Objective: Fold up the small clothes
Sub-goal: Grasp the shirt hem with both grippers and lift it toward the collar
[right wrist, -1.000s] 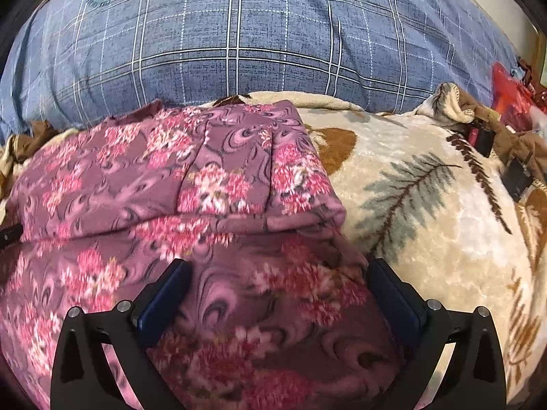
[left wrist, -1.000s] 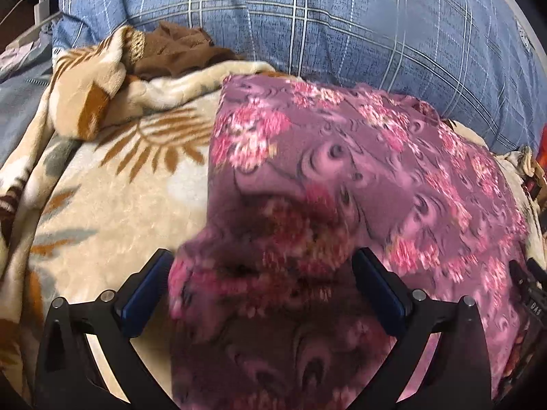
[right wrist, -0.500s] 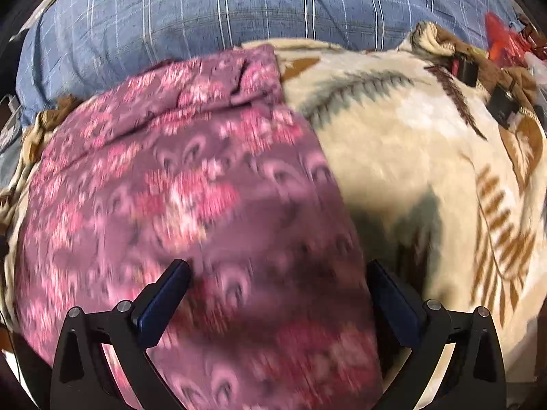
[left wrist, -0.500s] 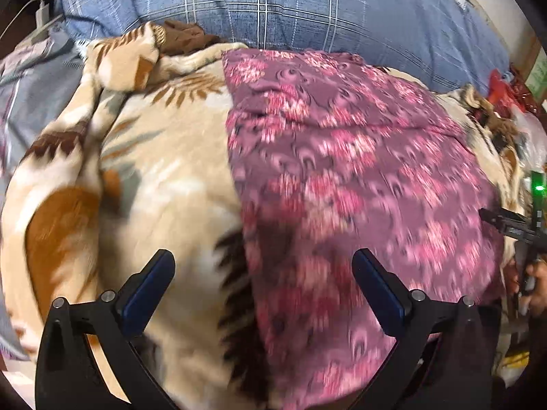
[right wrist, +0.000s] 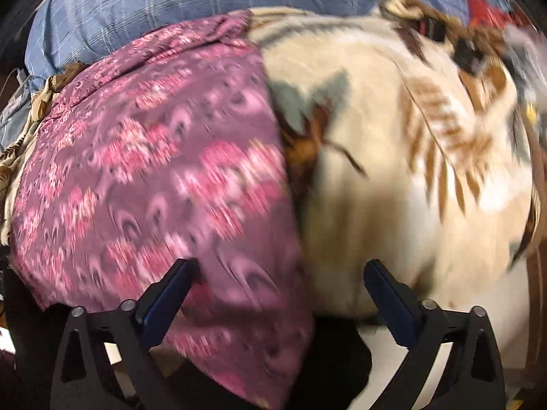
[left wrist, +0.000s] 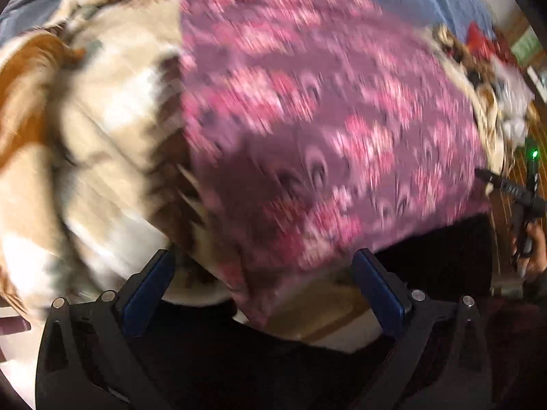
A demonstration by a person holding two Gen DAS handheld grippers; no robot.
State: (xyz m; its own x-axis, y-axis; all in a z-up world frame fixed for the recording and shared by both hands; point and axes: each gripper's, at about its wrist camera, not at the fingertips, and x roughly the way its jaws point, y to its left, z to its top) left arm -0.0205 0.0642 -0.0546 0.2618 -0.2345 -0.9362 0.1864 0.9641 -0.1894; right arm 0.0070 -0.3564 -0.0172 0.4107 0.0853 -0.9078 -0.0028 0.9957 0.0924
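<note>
The purple floral garment (left wrist: pixel 324 130) lies spread on a beige blanket (left wrist: pixel 102 136); the left gripper (left wrist: pixel 263 280) hovers wide open over its near edge, gripping nothing.

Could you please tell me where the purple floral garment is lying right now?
The purple floral garment lies spread on the cream leaf-patterned fleece blanket, its near edge hanging over the front, with the blue checked bedding behind it.
</note>
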